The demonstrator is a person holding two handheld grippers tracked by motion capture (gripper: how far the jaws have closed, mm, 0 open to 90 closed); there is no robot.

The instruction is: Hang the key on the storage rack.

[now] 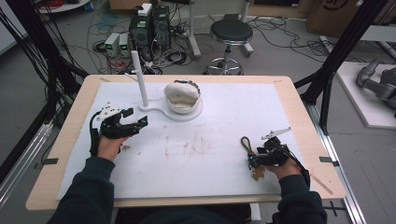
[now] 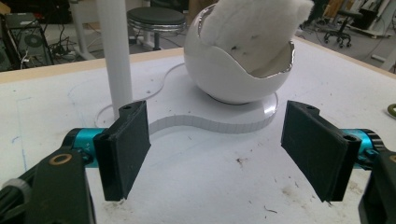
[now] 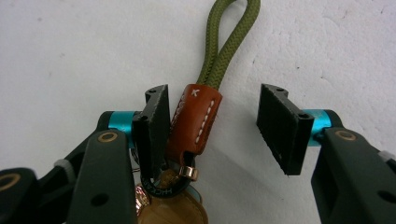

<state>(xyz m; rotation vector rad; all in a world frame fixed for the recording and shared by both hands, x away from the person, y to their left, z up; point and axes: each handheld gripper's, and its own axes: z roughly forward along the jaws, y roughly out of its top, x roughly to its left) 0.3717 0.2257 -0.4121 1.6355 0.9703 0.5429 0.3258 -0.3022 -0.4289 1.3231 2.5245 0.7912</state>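
Observation:
A keychain lies on the white mat: an olive cord loop (image 3: pixel 229 42), a brown stitched leather tab (image 3: pixel 196 119), and a metal ring with a tan fob (image 3: pixel 173 211) at the bottom. My right gripper (image 3: pixel 215 126) is open around the tab. The tab rests against the left jaw and a wide gap separates it from the right jaw. From above, the keychain (image 1: pixel 246 143) lies just left of my right gripper (image 1: pixel 252 161). My left gripper (image 2: pixel 215 149) is open and holds nothing, a short way in front of a white egg-shaped bowl (image 2: pixel 233 79) with a fluffy white lining (image 2: pixel 257 28).
The bowl (image 1: pixel 183 95) sits on a flat white base (image 1: pixel 191 114) that also carries an upright white post (image 1: pixel 139 77). My left gripper (image 1: pixel 140 122) is left of that base. The white mat (image 1: pixel 201 154) covers a wooden table. A stool (image 1: pixel 230 32) and cables stand behind.

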